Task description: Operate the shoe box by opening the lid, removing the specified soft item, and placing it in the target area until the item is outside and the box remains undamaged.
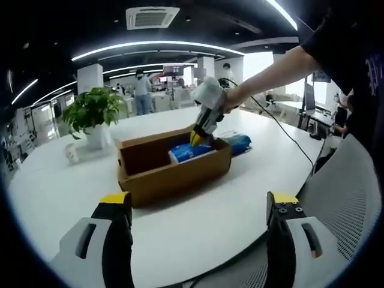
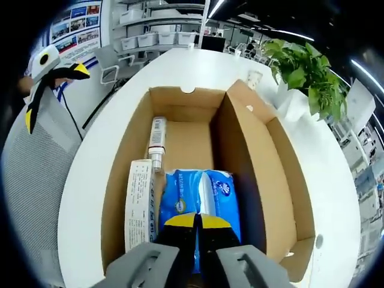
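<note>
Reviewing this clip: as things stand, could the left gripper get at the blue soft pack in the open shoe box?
Probably not cleanly. The left gripper hovers open, back from the shoe box, whose lid is open. But the right gripper is already down on the blue pack, jaws together, occupying the way in.

open box [image 2: 240,180] top; carton [image 2: 139,204] crowds pack [image 2: 204,195].

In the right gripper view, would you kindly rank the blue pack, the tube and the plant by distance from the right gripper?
1. Blue pack, at the jaws, inside the box.
2. Tube, farther in, left.
3. Plant, beyond the box, upper right.
</note>
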The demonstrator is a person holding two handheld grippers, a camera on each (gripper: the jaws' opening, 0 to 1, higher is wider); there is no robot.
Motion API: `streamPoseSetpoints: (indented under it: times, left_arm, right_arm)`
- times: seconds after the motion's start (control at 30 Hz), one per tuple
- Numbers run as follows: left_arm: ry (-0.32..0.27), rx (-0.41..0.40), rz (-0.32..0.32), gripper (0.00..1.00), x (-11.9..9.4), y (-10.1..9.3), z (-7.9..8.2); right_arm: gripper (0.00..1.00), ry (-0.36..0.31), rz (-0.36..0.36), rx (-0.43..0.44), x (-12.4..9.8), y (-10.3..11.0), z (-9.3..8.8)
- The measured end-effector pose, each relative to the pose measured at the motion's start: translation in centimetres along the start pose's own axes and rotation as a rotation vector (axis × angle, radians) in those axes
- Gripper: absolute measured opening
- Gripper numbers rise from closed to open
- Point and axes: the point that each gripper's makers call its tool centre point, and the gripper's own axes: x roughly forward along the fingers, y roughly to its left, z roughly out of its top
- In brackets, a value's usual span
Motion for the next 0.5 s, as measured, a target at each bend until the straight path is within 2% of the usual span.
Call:
streamPoseSetpoints:
  times: [0.5]
  left_arm:
    - [-0.002,0.002,-0.012,0.92,0.0,-0.3,0.0]
  right_arm:
    - [0.0,-0.053,-0.004,0.017,-1.7,-0.1,1.4]
